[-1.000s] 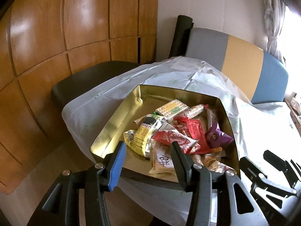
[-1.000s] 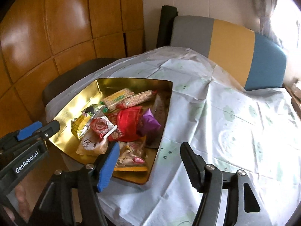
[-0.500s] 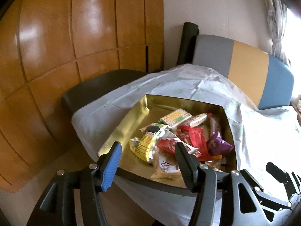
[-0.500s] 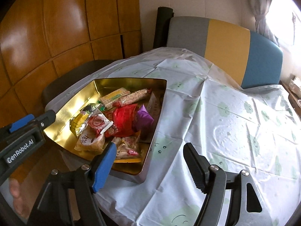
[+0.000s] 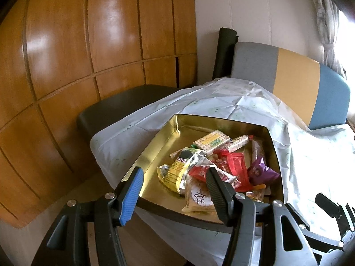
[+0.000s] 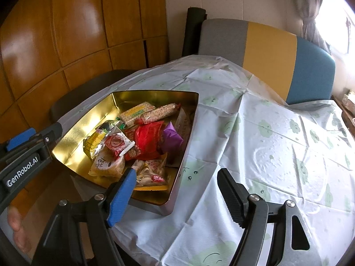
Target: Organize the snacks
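A gold tin (image 5: 155,146) (image 6: 73,139) stands near the table's left edge and holds several snack packets. Among them are a yellow one (image 5: 177,168), red ones (image 6: 148,139), a purple one (image 5: 259,173) and a cracker pack (image 6: 135,113). My left gripper (image 5: 175,173) hovers open above the tin's near rim with nothing between its fingers. It also shows at the left of the right wrist view as the left gripper (image 6: 26,146). My right gripper (image 6: 177,173) hangs over the tin's near right corner. Its jaws are opening and nothing is between them.
A pale tablecloth (image 6: 277,144) with green prints covers the table. Behind it stands a chair (image 6: 266,51) with a grey, yellow and blue back. A dark seat (image 5: 124,104) and a wood-panel wall (image 5: 88,44) are on the left. A hand (image 6: 15,223) shows at the lower left.
The left gripper's jaws have widened and its view has tipped up a little, so the tin sits lower in it. The right gripper's jaws have spread slightly.
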The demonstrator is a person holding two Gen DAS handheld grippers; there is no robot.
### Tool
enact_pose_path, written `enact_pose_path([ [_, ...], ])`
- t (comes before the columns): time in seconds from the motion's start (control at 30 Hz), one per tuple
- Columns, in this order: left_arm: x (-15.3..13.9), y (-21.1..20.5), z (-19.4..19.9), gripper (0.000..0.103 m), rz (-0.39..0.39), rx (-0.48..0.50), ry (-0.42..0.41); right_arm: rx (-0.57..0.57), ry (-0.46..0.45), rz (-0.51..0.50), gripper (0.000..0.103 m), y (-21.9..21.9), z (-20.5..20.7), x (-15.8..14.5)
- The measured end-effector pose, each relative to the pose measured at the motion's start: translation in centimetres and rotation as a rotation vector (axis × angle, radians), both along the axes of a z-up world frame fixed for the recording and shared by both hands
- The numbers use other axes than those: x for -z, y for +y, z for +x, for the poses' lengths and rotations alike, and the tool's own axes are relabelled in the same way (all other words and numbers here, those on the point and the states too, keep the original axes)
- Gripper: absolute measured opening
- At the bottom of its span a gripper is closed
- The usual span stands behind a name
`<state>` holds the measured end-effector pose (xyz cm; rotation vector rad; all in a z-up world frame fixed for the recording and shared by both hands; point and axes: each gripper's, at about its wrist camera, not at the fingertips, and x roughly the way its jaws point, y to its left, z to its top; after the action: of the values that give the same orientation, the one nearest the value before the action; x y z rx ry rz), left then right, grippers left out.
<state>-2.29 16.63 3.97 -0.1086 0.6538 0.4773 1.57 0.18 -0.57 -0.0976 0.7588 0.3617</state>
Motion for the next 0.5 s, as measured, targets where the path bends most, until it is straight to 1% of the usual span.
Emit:
enact_pose_path([
  [0.5,-0.12,0.2,-0.16,0.059,0.001,-0.004,-0.011,-0.015,0.002,-0.008,0.076,0.43,-0.23,0.08],
])
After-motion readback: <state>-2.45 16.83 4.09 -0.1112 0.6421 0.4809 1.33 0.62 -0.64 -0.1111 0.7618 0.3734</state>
